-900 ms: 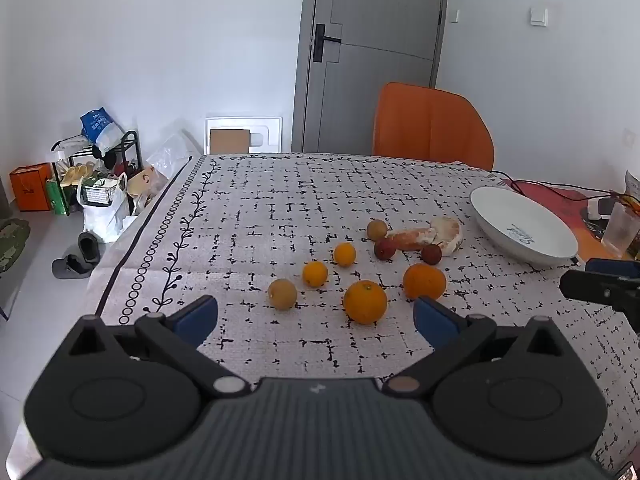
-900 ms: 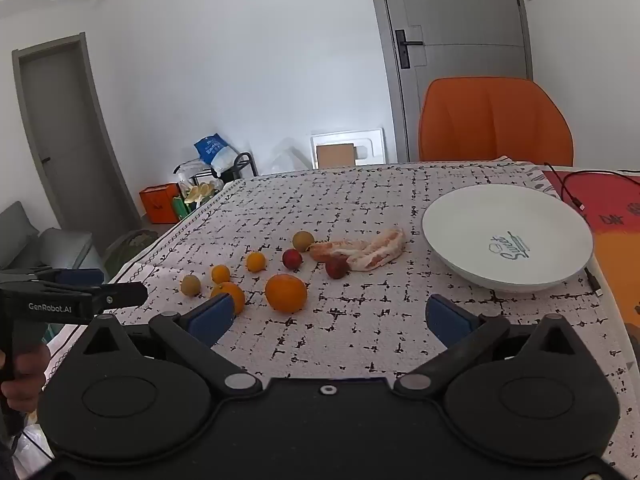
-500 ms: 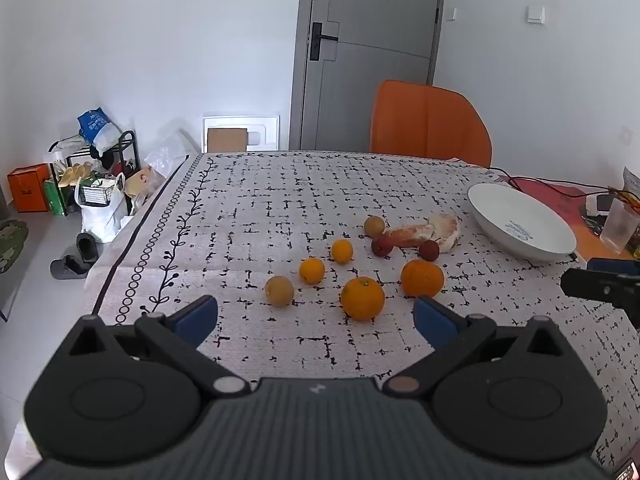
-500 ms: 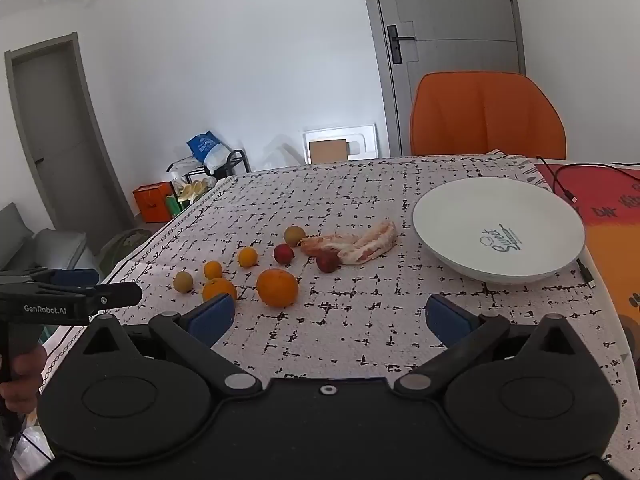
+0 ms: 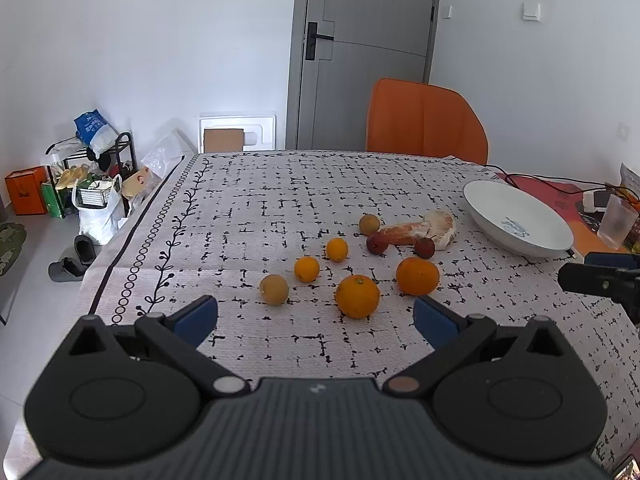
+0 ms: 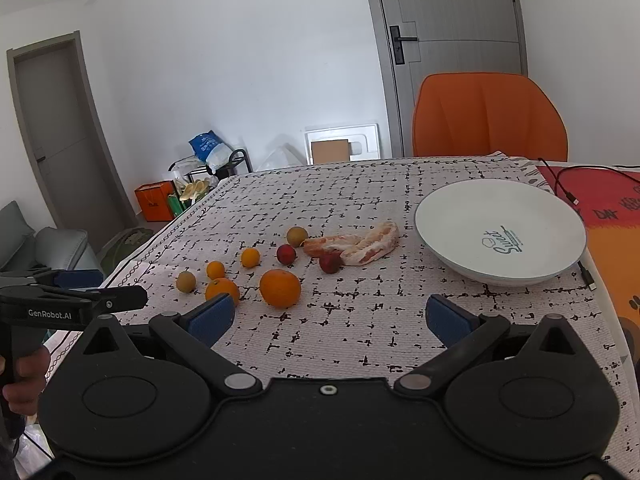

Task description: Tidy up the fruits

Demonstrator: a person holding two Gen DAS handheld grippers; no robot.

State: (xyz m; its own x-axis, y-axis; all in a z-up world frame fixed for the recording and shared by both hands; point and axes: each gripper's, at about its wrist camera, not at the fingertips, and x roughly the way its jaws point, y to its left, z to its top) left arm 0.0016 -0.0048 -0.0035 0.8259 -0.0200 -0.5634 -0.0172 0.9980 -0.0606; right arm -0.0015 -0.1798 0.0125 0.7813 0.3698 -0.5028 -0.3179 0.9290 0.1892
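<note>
Several fruits lie loose on the patterned tablecloth: two large oranges [image 5: 357, 295] [image 5: 417, 275], two small oranges [image 5: 307, 268] [image 5: 336, 249], two tan round fruits [image 5: 274, 289] [image 5: 369, 224], two small red fruits [image 5: 377, 243] [image 5: 424, 247] and pomelo segments [image 5: 420, 229]. An empty white bowl [image 5: 516, 216] stands to their right. My left gripper [image 5: 316, 318] is open and empty, just short of the nearest orange. My right gripper [image 6: 328, 318] is open and empty, near the large orange [image 6: 280, 287] and in front of the bowl [image 6: 500, 232].
An orange chair [image 5: 424, 124] stands at the table's far edge. A cable [image 6: 564, 188] and a red-orange mat [image 6: 612, 208] lie right of the bowl. A plastic cup [image 5: 618, 220] stands at the far right. Bags and a rack [image 5: 88, 168] are on the floor to the left.
Both grippers have drawn back and risen slightly, so the fruits and bowl look a little farther off. Both stay open. No fruit has moved.
</note>
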